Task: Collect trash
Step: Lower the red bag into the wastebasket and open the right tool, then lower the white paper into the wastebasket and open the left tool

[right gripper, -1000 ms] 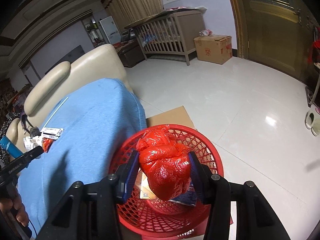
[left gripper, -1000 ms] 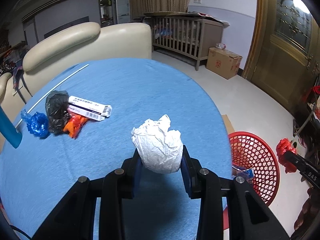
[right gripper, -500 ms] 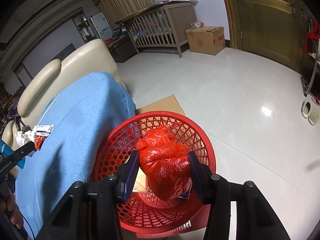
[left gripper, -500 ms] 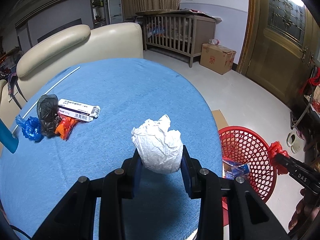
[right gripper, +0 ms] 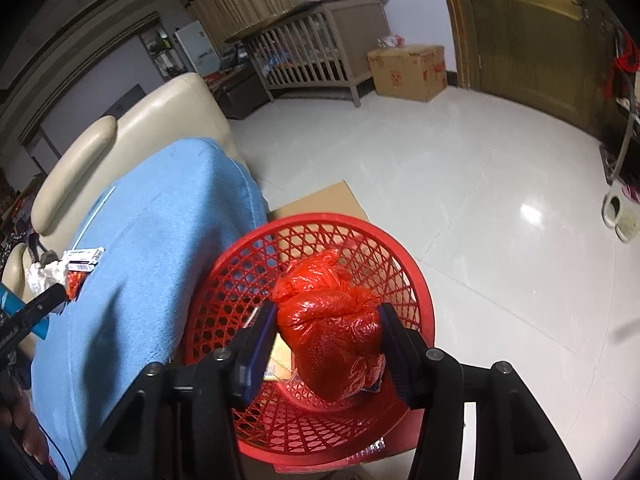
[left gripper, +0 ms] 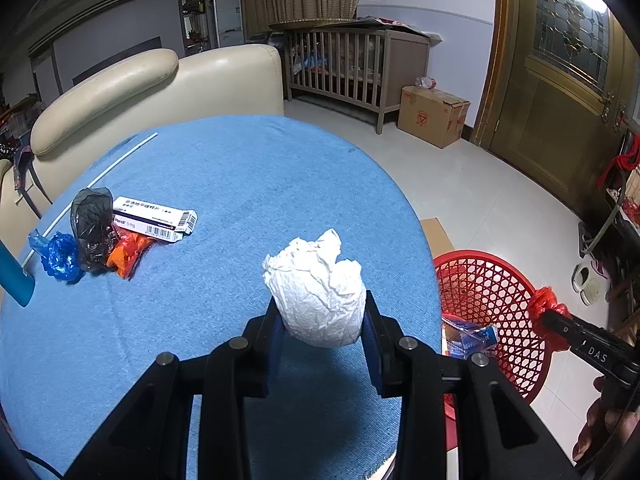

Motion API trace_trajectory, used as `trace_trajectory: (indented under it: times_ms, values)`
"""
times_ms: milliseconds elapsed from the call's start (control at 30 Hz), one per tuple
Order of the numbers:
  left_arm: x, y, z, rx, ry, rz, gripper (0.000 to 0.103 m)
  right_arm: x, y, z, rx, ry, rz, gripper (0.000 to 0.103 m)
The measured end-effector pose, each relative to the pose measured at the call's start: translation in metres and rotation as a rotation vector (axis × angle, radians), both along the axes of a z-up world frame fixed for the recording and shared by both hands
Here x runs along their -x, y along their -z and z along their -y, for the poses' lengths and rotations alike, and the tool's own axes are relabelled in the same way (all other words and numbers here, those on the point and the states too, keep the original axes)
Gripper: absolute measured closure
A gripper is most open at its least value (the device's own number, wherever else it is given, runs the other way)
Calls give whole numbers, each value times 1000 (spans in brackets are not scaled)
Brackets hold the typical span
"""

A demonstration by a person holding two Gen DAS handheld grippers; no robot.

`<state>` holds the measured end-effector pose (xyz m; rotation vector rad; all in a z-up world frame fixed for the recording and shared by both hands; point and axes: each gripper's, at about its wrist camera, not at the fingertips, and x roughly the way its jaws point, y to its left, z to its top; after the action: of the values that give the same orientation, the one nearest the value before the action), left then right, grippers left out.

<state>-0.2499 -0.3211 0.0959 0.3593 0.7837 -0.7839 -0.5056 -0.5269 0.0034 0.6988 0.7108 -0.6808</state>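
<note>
My left gripper [left gripper: 322, 320] is shut on a crumpled white paper ball [left gripper: 316, 292], held above the blue-covered table [left gripper: 248, 184] near its right edge. My right gripper [right gripper: 328, 334] is shut on a red plastic bag [right gripper: 328, 328], held directly over the red mesh basket [right gripper: 236, 276] on the floor. The basket [left gripper: 492, 284] also shows in the left wrist view, with a blue packet [left gripper: 472, 336] inside. On the table's left lie a black bag [left gripper: 92, 228], a blue wrapper [left gripper: 60, 256], an orange wrapper [left gripper: 128, 250] and a white medicine box [left gripper: 154, 220].
A cream sofa [left gripper: 160, 88] stands behind the table. A thin white rod [left gripper: 100, 176] lies along the table's far left. Flat cardboard [right gripper: 316, 204] lies under the basket. A wooden crib [left gripper: 352, 68], a cardboard box [left gripper: 432, 116] and a wooden door [left gripper: 560, 92] line the far wall.
The right gripper with the red bag has come lower and closer over the basket. The left gripper with the paper ball has drifted right toward the table edge.
</note>
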Motion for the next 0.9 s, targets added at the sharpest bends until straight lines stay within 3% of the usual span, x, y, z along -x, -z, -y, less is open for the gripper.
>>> trace_trajectory:
  times_ms: [367, 900]
  values:
    - [13, 4, 15, -15, 52, -8, 66, 13, -13, 4, 27, 47, 51, 42]
    - [65, 22, 76, -84, 240, -48, 66, 39, -22, 11, 40, 85, 98, 42]
